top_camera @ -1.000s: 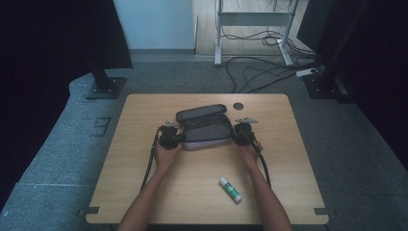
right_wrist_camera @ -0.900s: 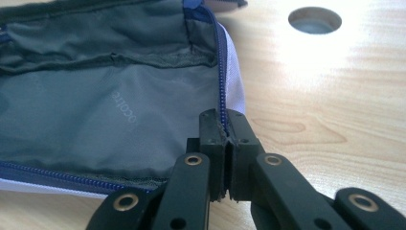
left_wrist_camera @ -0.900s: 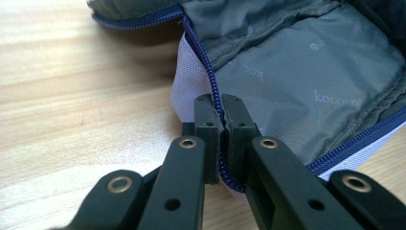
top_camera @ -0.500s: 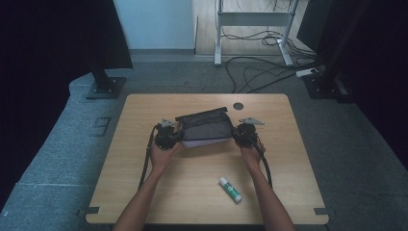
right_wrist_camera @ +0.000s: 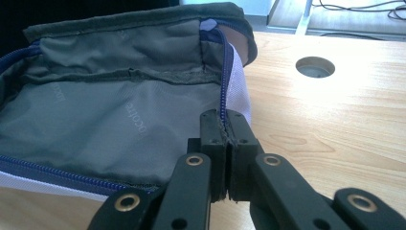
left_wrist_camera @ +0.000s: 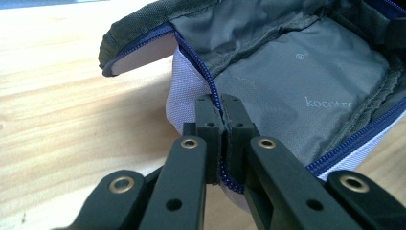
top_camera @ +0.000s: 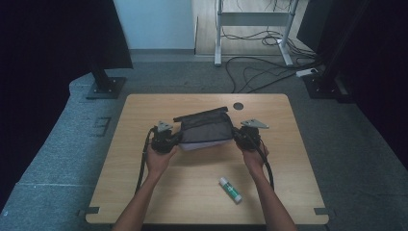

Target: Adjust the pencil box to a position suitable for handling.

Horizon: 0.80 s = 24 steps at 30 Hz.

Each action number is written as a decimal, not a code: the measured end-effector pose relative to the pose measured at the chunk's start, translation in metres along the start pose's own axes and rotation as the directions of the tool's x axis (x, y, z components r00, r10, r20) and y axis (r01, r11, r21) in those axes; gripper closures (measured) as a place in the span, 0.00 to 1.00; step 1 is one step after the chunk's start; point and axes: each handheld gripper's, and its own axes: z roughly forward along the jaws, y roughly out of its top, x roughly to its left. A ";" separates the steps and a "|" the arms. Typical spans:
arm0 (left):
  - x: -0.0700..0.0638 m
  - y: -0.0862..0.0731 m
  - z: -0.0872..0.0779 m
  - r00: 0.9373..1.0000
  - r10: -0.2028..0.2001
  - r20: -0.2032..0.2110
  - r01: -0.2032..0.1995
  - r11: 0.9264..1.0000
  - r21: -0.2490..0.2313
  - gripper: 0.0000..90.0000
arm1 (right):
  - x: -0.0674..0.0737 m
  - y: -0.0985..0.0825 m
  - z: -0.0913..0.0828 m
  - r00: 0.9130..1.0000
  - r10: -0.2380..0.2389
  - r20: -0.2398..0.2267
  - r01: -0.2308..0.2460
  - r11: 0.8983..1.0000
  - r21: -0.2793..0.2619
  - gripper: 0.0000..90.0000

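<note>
A soft pouch [top_camera: 204, 130] with a dark grey lining, pale lilac sides and a blue zipper hangs open between my two grippers above the middle of the table. My left gripper [top_camera: 166, 139] is shut on the zipper edge at the pouch's left end; in the left gripper view the jaws [left_wrist_camera: 221, 112] pinch the blue zipper tape of the pouch [left_wrist_camera: 297, 86]. My right gripper [top_camera: 248, 137] is shut on the zipper edge at the right end, and its jaws [right_wrist_camera: 225, 125] clamp the rim of the pouch [right_wrist_camera: 110, 120]. The lid flap stands up at the far side.
A white glue stick with a green label [top_camera: 231, 189] lies on the wooden table [top_camera: 144, 192] near the front, right of centre. A round cable hole [top_camera: 238, 106] sits at the table's far edge. Cables and desk legs lie on the floor beyond.
Both grippers have risen with the pouch and drawn slightly toward the person. The pouch's lid has swung up, so the mouth now stands open.
</note>
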 end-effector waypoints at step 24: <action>-0.013 -0.044 -0.015 0.999 0.035 0.033 -0.036 0.999 0.029 0.98 | 0.017 -0.044 -0.024 0.999 -0.039 -0.035 0.040 0.999 0.032 0.96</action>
